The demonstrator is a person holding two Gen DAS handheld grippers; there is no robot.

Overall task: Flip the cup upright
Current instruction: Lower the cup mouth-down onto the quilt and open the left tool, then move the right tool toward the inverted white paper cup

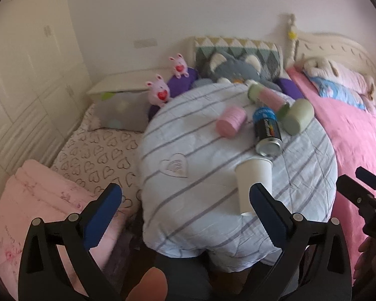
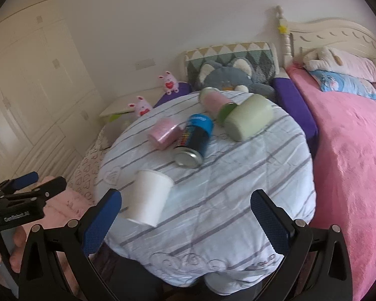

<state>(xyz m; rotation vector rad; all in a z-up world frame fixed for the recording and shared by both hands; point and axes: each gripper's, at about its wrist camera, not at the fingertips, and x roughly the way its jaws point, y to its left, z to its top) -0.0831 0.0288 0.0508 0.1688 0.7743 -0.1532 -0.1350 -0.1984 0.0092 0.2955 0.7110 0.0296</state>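
A white paper cup (image 1: 253, 183) stands upside down, rim on the striped cloth of the round table (image 1: 188, 138); it also shows in the right wrist view (image 2: 150, 195). My left gripper (image 1: 185, 200) is open and empty, its right finger just in front of the cup. My right gripper (image 2: 186, 205) is open and empty, its left finger close beside the cup's near left side. Neither gripper touches the cup as far as I can see.
On the table behind the cup lie a dark spray can (image 2: 193, 143), a pink cup (image 2: 164, 133), a green cup (image 2: 248, 121) and a pink-and-green bottle (image 2: 215, 101). A pink bed (image 2: 351, 150) lies right; plush toys and pillows are behind.
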